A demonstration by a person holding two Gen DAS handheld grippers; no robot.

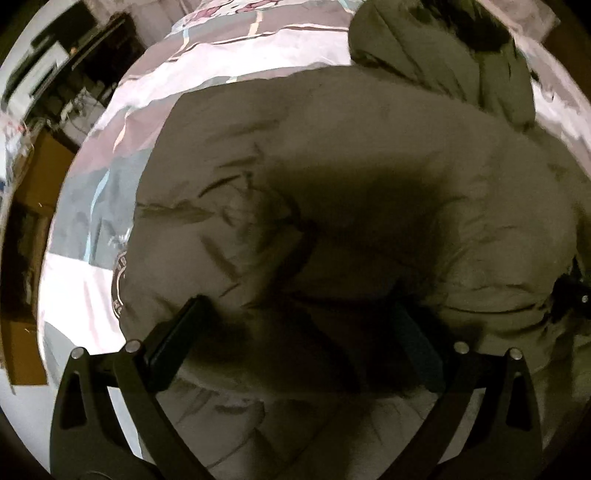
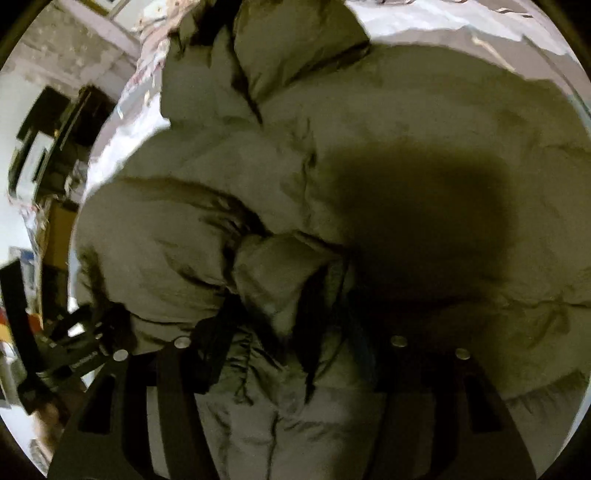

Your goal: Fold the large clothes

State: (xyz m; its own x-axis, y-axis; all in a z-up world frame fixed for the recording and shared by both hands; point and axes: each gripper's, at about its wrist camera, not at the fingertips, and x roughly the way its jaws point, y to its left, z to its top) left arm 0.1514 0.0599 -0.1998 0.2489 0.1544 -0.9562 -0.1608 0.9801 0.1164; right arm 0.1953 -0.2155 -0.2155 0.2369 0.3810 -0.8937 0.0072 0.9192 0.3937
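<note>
A puffy olive jacket (image 1: 351, 192) is spread on the bed (image 1: 229, 74), partly folded. Both the left gripper (image 1: 295, 325) and right gripper (image 2: 291, 343) are held open just above it, nothing gripped. A fresh grip on 1 near edge is likely needed next.

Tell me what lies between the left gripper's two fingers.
Only the olive puffer jacket: in the left wrist view its fabric fills the gap under the open left gripper.

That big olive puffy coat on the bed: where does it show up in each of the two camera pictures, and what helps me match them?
Left wrist view: the olive coat fills the middle and right, its hood at the top right.
Right wrist view: the coat fills nearly the whole picture, the hood at the top centre.
Shared landmark: the pale patterned bedcover beyond the hood.
</note>
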